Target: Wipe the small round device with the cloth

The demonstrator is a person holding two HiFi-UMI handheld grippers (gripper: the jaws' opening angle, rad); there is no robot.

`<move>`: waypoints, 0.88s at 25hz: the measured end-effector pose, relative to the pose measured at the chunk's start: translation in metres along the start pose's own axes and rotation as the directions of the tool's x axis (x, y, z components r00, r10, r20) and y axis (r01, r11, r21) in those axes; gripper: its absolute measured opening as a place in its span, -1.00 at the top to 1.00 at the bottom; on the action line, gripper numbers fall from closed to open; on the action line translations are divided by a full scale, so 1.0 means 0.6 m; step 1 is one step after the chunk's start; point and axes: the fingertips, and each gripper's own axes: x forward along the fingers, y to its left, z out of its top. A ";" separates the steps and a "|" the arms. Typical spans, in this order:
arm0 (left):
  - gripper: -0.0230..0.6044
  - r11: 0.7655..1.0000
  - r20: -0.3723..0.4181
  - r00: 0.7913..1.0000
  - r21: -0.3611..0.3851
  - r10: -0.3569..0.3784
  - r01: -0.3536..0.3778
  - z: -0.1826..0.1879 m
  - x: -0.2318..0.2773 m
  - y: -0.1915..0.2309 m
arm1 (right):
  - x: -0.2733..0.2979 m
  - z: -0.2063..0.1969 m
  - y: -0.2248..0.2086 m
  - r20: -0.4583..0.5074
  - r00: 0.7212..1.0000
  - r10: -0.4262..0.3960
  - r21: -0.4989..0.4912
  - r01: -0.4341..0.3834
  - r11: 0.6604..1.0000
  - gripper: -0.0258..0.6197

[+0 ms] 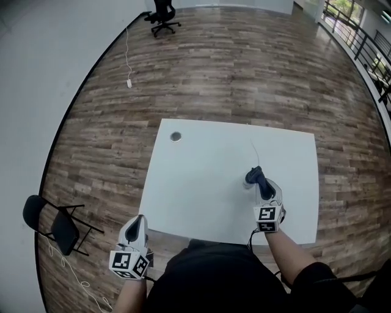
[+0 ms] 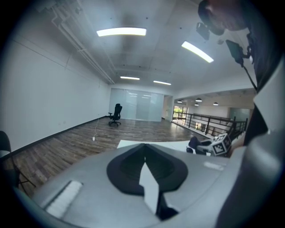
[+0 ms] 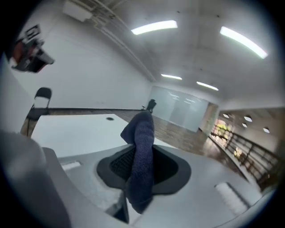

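My right gripper [image 1: 259, 182] hovers over the right part of the white table [image 1: 201, 183], shut on a dark blue cloth [image 1: 254, 173]. In the right gripper view the cloth [image 3: 141, 151] stands up between the jaws and hangs down over them. A small round grey thing [image 1: 176, 136], perhaps the device, lies near the table's far left corner and shows small in the right gripper view [image 3: 109, 118]. My left gripper [image 1: 137, 223] is off the table's near left corner, jaws together with nothing between them [image 2: 144, 153]. It looks across at the right gripper [image 2: 209, 146].
A black folding chair [image 1: 55, 226] stands on the wooden floor left of the table. An office chair [image 1: 162, 15] is far back, and a white cable with a plug strip [image 1: 129, 82] runs along the wall. A railing [image 1: 360, 36] is at right.
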 end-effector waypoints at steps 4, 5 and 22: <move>0.90 1.000 0.002 1.000 0.004 -0.028 0.028 0.003 0.016 -0.009 | 0.030 -0.084 -0.066 -0.242 0.970 0.001 0.259 0.064 0.964 0.62; 0.90 0.999 0.001 0.999 0.006 -0.033 0.033 0.003 0.020 -0.012 | 0.034 -0.099 -0.069 -0.276 0.961 0.018 0.290 0.065 0.955 0.62; 0.90 1.000 -0.023 1.000 0.007 -0.014 0.015 -0.004 0.017 -0.004 | 0.061 -0.140 -0.018 -0.411 0.902 0.134 0.137 -0.084 0.987 0.62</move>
